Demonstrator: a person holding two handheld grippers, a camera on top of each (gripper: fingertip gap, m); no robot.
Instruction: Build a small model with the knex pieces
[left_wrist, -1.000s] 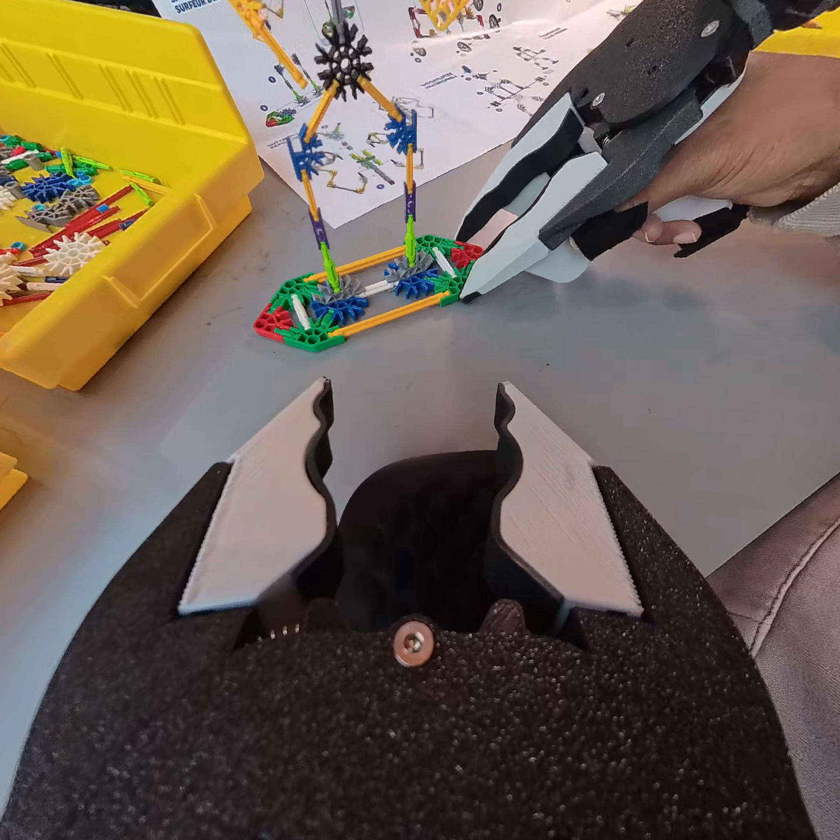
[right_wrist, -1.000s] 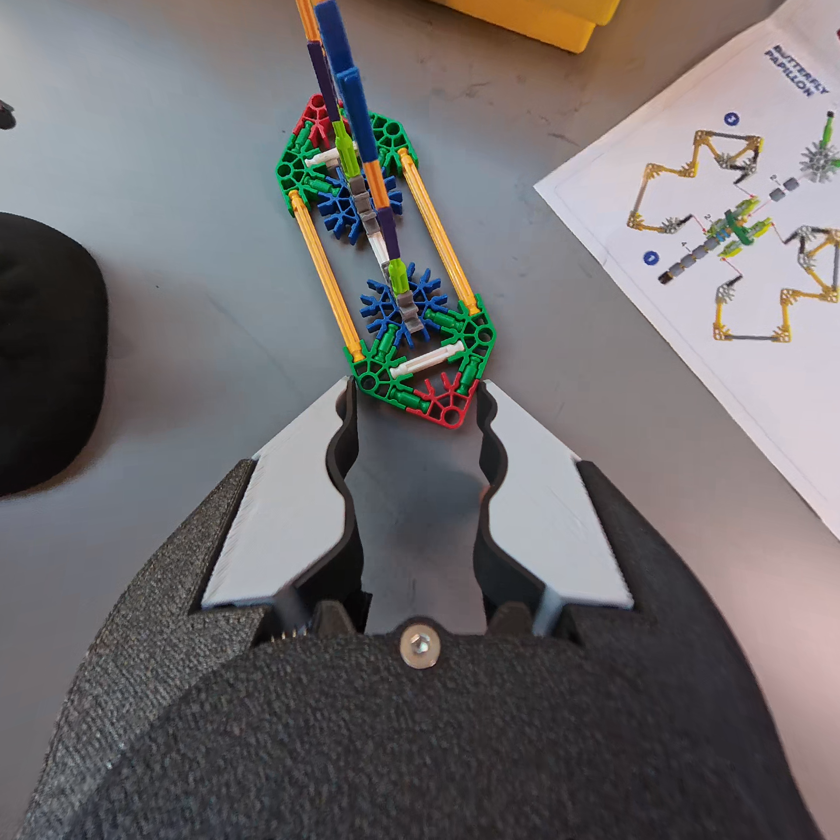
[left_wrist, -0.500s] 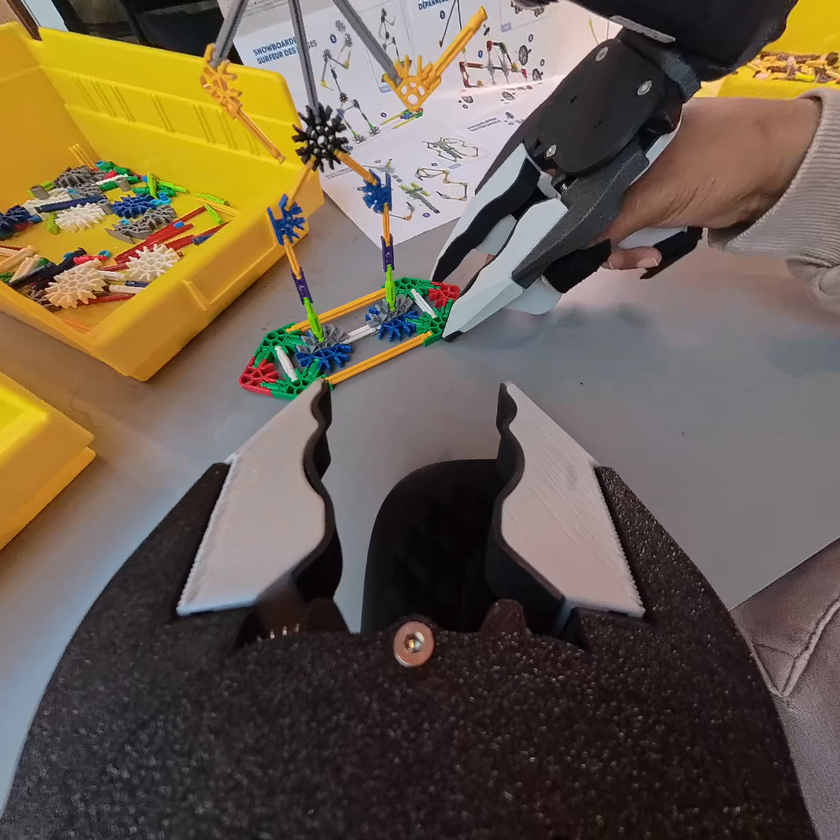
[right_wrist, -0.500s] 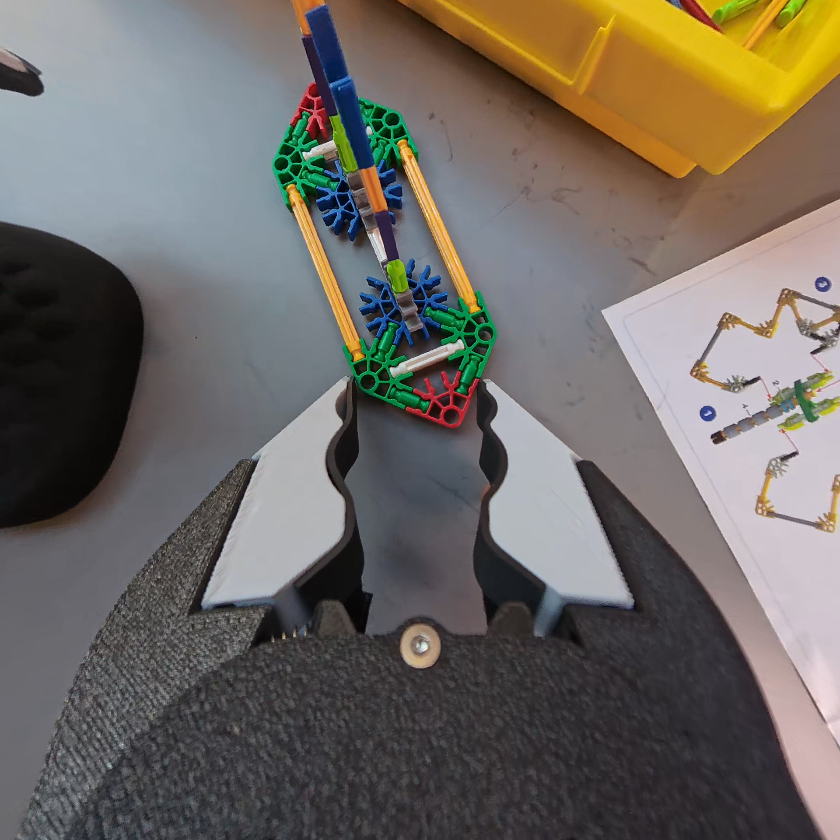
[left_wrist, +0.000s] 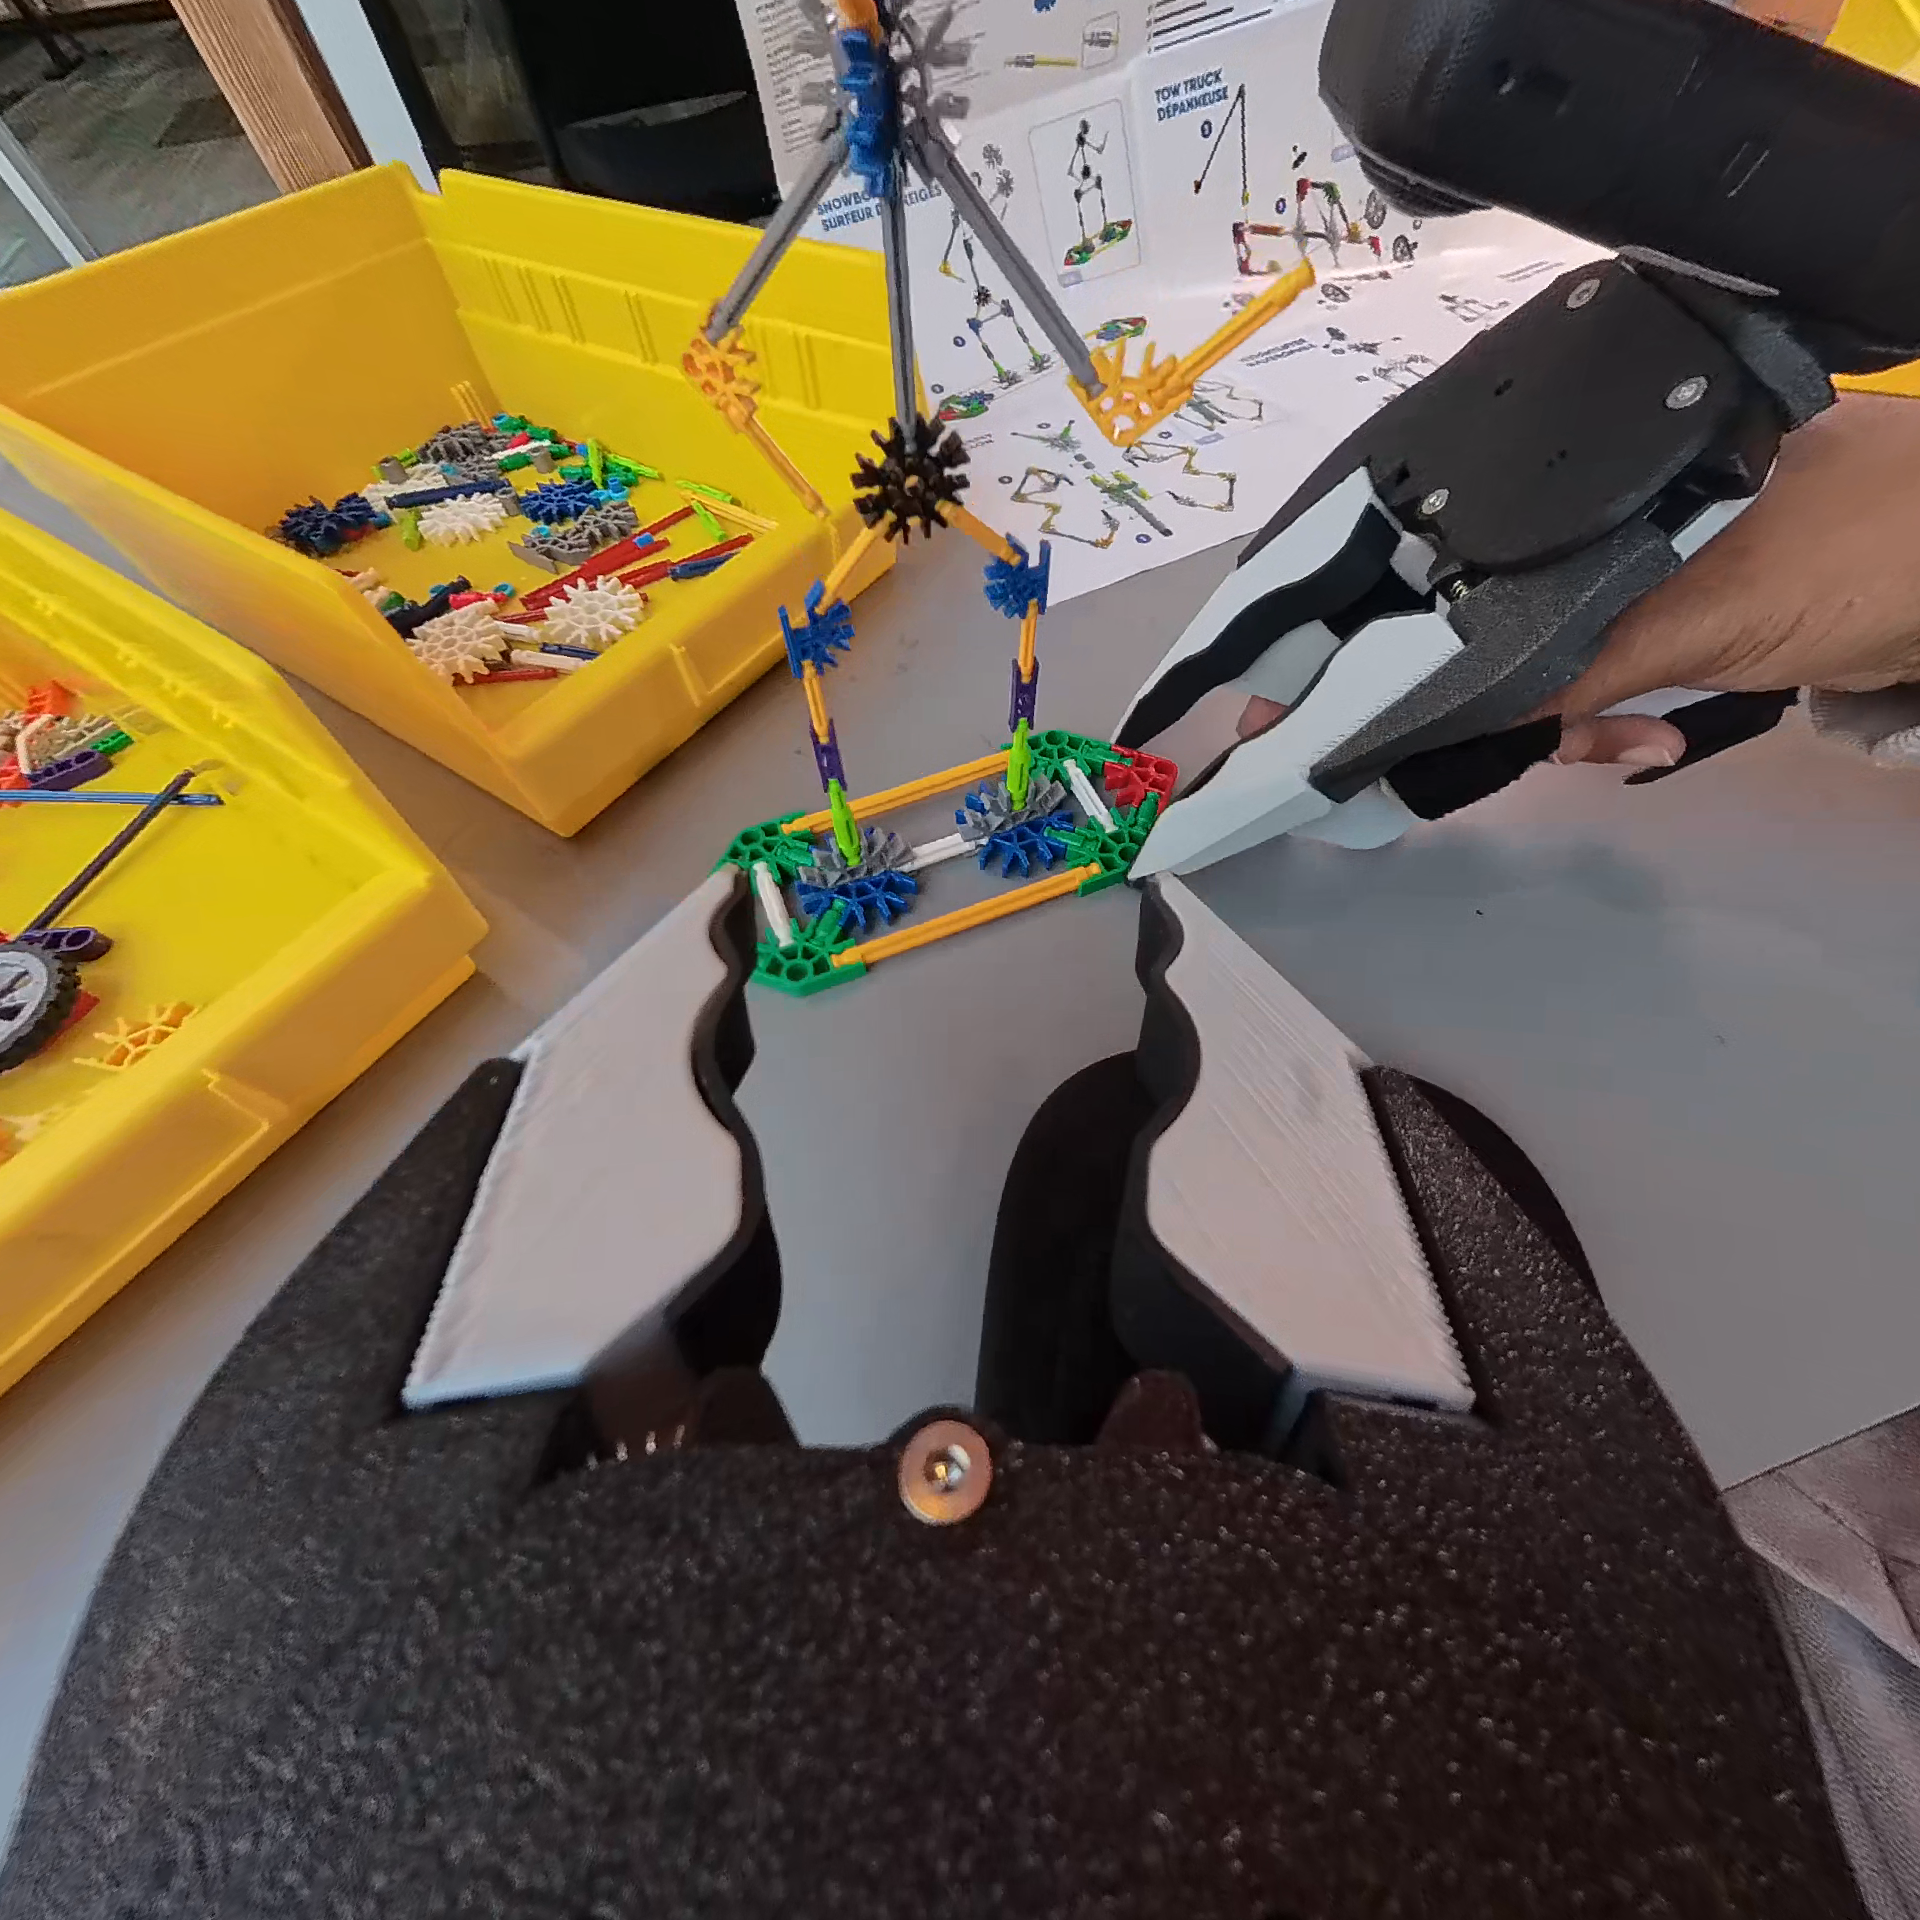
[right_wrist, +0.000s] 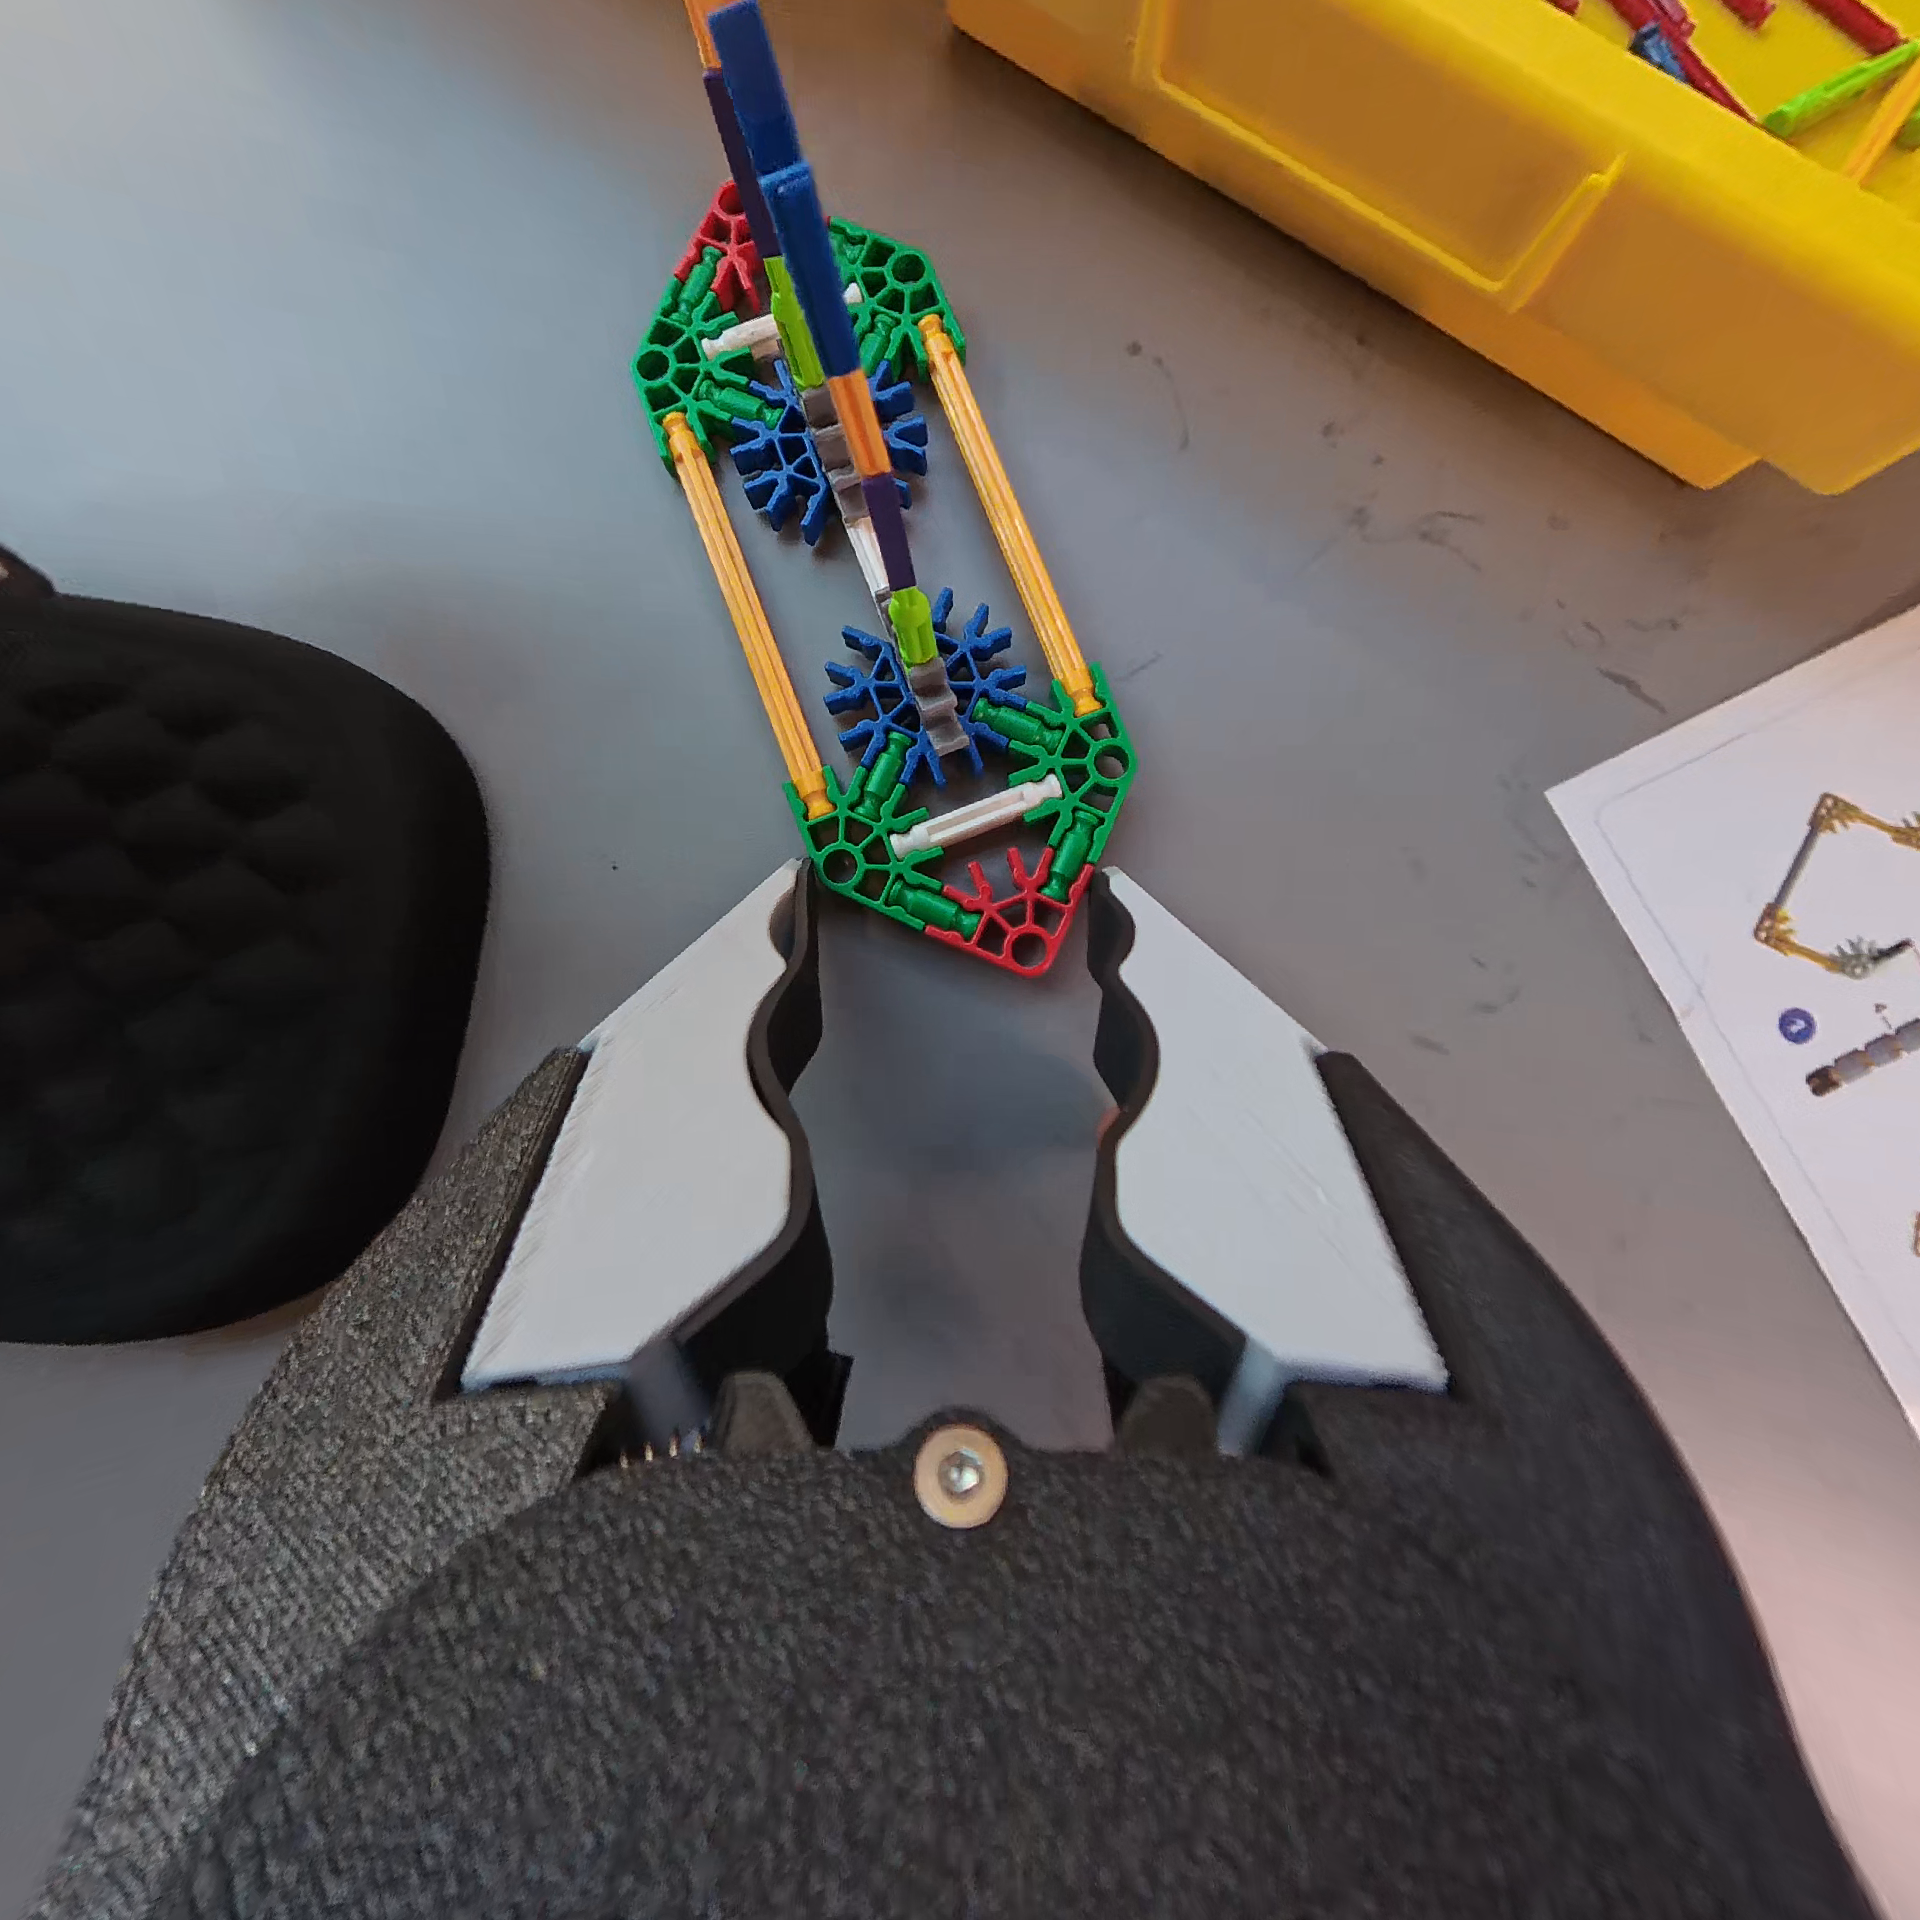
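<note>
Grey and smooth, the surface (left_wrist: 1455, 1039) carries a colourful plastic rod-and-connector model (left_wrist: 935, 862) whose flat, elongated base lies on it.

Your right tongs (right_wrist: 951, 883) are partly closed around one narrow end of that base. One tip touches the green corner connector and the other touches the red connector's edge, so I judge they are gripping that end. Your left tongs (left_wrist: 940, 883) are spread wide and empty, hovering in front of the base's long side. The right wrist view shows only their black body, well apart from the base.

The hold is low and at one end, and a tall frame rises above it. To my eye, the tips need to be level with the flat base and pressing evenly, or it could tip.

The base's long axis, marked by two orange rods, runs straight away from your right tongs and crosswise before your left. Two thin legs rise from the blue snowflake connectors on the base and meet at a black connector (left_wrist: 906, 488), with grey rods above.

Beyond the base's far end sit yellow plastic bins (left_wrist: 343, 343) of loose parts. A white printed instruction sheet (left_wrist: 1195, 260) lies behind the base.
</note>
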